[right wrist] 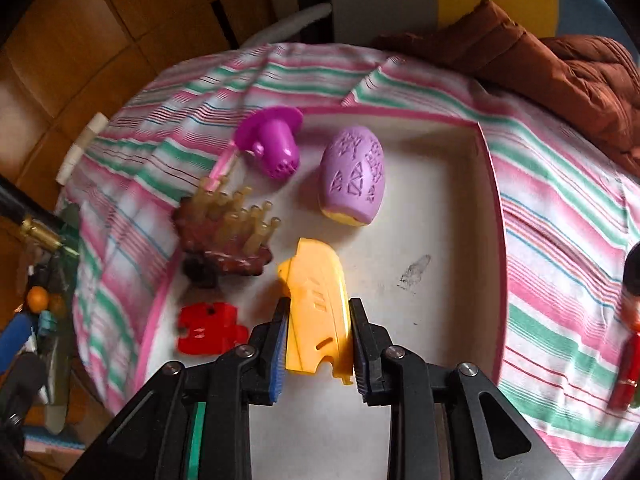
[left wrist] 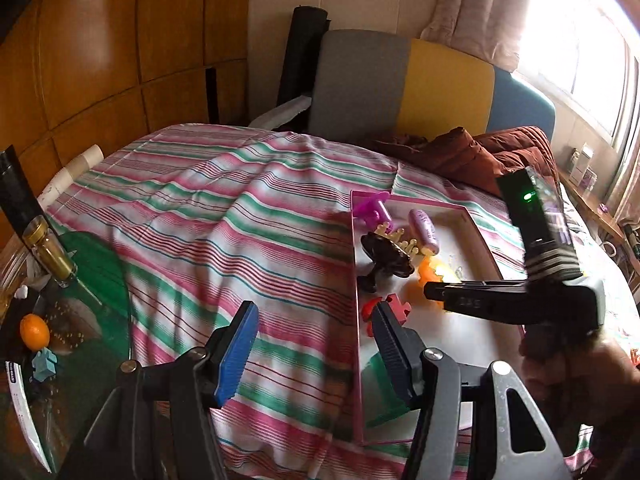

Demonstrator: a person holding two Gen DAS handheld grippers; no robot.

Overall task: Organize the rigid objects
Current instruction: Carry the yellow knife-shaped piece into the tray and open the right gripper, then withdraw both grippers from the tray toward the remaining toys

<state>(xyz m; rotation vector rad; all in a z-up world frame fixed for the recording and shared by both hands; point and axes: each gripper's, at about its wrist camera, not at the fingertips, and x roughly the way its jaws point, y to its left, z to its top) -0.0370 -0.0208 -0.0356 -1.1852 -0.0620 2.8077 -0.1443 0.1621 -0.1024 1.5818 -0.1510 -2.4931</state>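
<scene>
A pink-rimmed white tray lies on the striped bedspread; it also shows in the left wrist view. My right gripper is shut on a yellow plastic piece and holds it over the tray floor. In the tray lie a purple egg-shaped toy, a magenta toy, a brown hair claw clip and a red puzzle piece. My left gripper is open and empty over the bedspread at the tray's left edge. The right gripper's body shows over the tray.
A striped bedspread covers the bed. A brown quilt lies at the back right. A glass side table at the left holds a gold-capped bottle and an orange. A red object lies on the bedspread at the right.
</scene>
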